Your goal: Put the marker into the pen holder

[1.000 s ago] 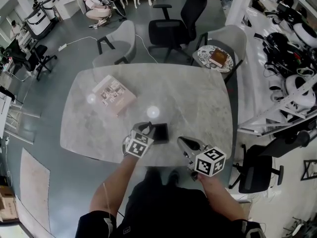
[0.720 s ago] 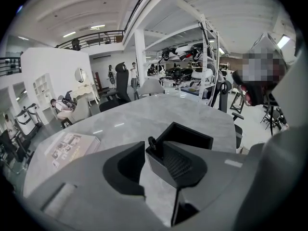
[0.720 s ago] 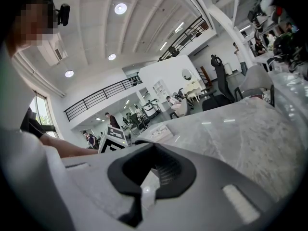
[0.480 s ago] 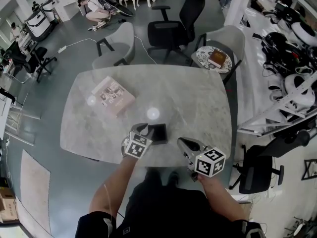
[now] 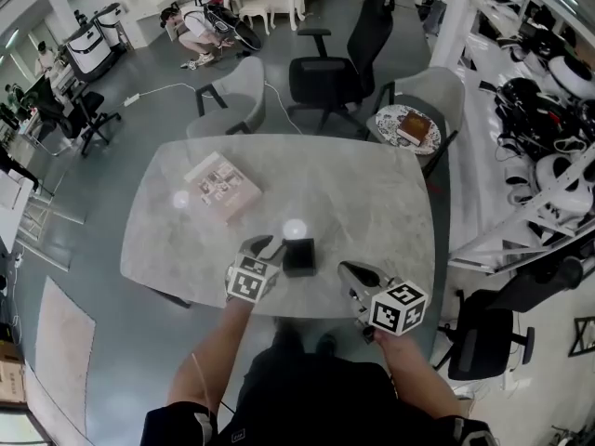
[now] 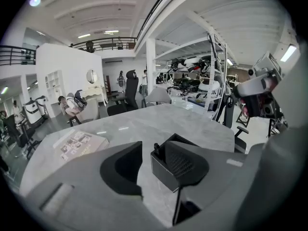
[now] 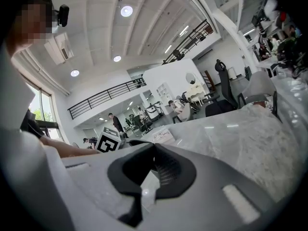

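Note:
The black square pen holder (image 5: 298, 256) stands near the front edge of the grey marble table (image 5: 372, 193). In the left gripper view the marker's dark cap (image 6: 156, 147) sticks up from the near corner of the pen holder (image 6: 164, 170). My left gripper (image 5: 270, 247) is just left of the holder. Its jaws are opening, and nothing is pressed between them (image 6: 153, 152). My right gripper (image 5: 351, 272) hovers to the right of the holder, apart from it, with its jaws closed together and empty (image 7: 153, 150).
A book (image 5: 223, 186) lies at the table's far left. Bright lamp reflections sit on the tabletop. Chairs (image 5: 339, 68) line the far side, and a round side table (image 5: 406, 126) with a book stands beyond the right corner. The table's front edge is right under both grippers.
The left gripper's jaws have spread and pulled slightly left, off the pen holder they overlapped before. The right gripper has stayed put. The head view shifted a little.

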